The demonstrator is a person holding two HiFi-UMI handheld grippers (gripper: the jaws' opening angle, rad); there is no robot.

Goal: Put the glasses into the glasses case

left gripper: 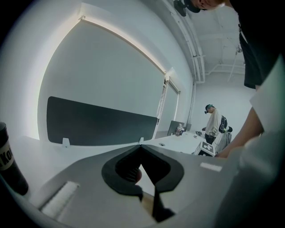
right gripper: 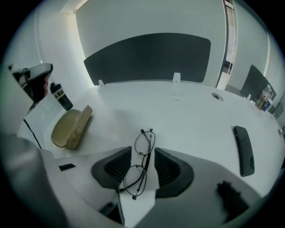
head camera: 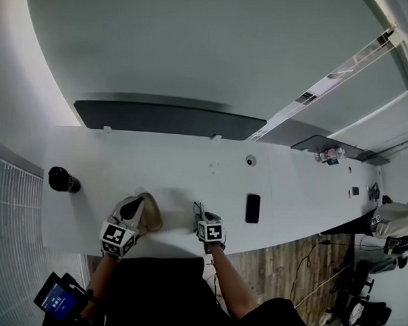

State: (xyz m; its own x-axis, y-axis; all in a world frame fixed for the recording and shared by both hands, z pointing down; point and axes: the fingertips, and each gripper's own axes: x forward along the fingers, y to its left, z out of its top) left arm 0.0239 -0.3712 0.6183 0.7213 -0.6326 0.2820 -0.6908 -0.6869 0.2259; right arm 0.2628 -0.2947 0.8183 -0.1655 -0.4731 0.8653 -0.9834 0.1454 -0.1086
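1. Glasses (right gripper: pixel 141 162): thin dark wire frame, folded, lying on the white table (right gripper: pixel 191 120) near its front edge, between the jaws of the right gripper (right gripper: pixel 143 150).
2. Right gripper: jaws wide apart, one ribbed pad on each side of the frame, neither pressing on it.
3. Glasses case (right gripper: pixel 71 128): tan, lying open to the left of the glasses and apart from them, with bare table between.
4. Left gripper (left gripper: pixel 140 146): just beside the case in the head view, jaws closed with tips meeting, nothing made out in their grip.
5. Writing: white letters beginning "Ko" on the black bottle (right gripper: pixel 61 96) beyond the case, the rest unreadable; black-and-white square patterns on the marker cubes (head camera: pixel 210 230).
6. Phone (right gripper: pixel 243 150): dark, flat on the table, well apart to the right of the glasses.
7. Open room: broad bare tabletop beyond the glasses up to the dark panel (right gripper: pixel 147 58) along the far edge.
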